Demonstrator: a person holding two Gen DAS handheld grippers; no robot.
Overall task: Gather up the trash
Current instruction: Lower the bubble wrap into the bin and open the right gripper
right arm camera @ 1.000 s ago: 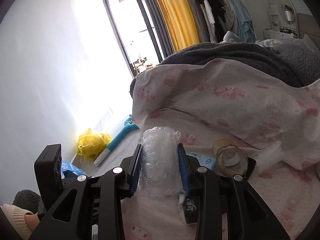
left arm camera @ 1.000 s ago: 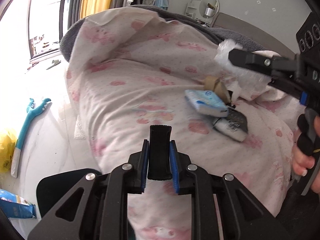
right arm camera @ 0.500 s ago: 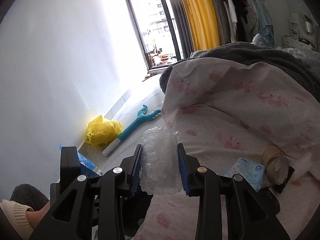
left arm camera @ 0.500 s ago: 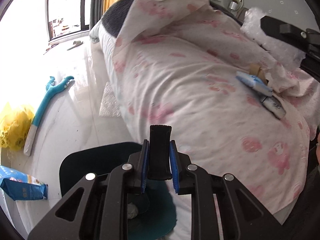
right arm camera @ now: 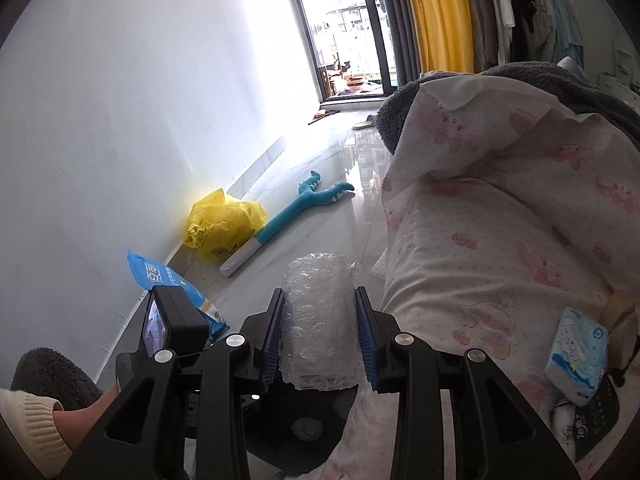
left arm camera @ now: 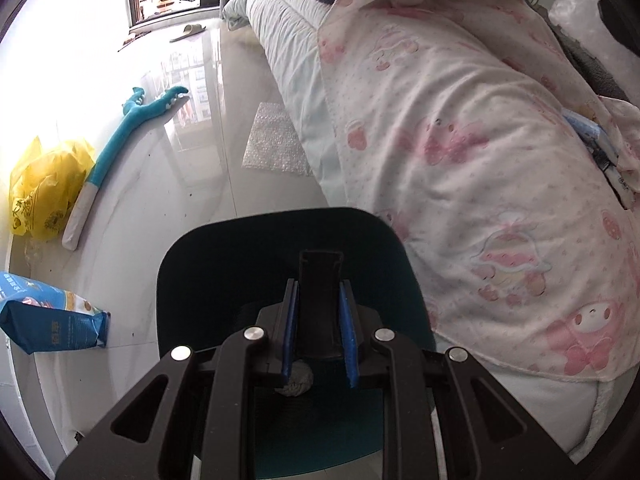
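The right gripper [right arm camera: 320,338] pinches a roll of bubble wrap [right arm camera: 319,320], long axis pointing forward along the fingers. The bin [left arm camera: 240,264] sits by the bed [left arm camera: 480,160], below the roll. The left gripper [left arm camera: 319,324] clamps the bin's dark handle [left arm camera: 321,280] over a crumpled wad [left arm camera: 296,380] inside.

The glossy floor [left arm camera: 224,168] carries a yellow bag [left arm camera: 44,188], a teal toy [left arm camera: 132,120] and bubble wrap [left arm camera: 276,140] toward twelve o'clock. A blue packet [left arm camera: 48,320] lies at nine.

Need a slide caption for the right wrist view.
Right gripper holds a bubble wrap roll above the dark bin beside the bed.
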